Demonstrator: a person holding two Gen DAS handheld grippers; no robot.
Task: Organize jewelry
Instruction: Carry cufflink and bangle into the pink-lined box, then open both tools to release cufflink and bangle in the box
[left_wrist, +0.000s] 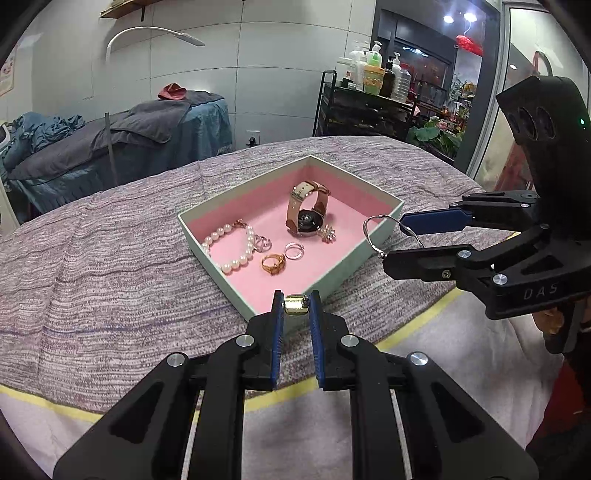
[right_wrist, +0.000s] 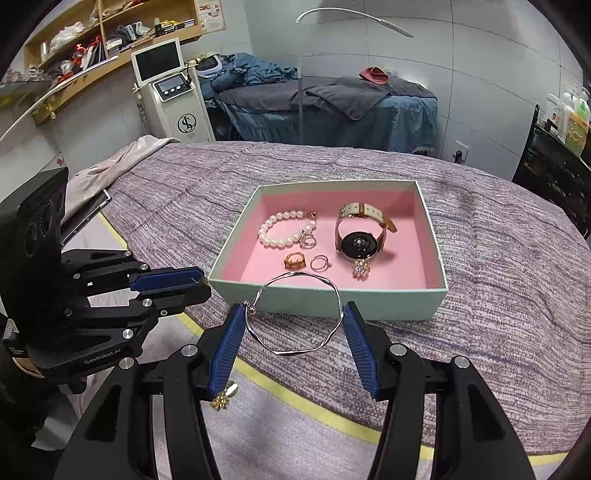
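A mint box (left_wrist: 351, 262) (right_wrist: 388, 302) with pink lining sits on the purple blanket. In it lie a pearl bracelet (left_wrist: 236, 262) (right_wrist: 275, 242), a watch (left_wrist: 308, 218) (right_wrist: 360, 245), a gold ring (right_wrist: 294, 260), a silver ring (right_wrist: 319, 263) and a sparkly brooch (right_wrist: 361, 269). My left gripper (left_wrist: 295, 301) is shut on a small gold piece (left_wrist: 295, 306) just in front of the box's near corner. My right gripper (right_wrist: 294, 306) (left_wrist: 394, 239) holds a twisted silver bangle (right_wrist: 295, 350) (left_wrist: 384, 216) across its pads, raised before the box's wall.
A gold ornament (right_wrist: 223, 397) lies on the pale cloth under my right gripper. The purple blanket (left_wrist: 110, 280) ends at a yellow stripe (right_wrist: 314, 408). Behind stand a massage bed (right_wrist: 332, 107), a white machine (right_wrist: 173, 92) and a bottle trolley (left_wrist: 365, 107).
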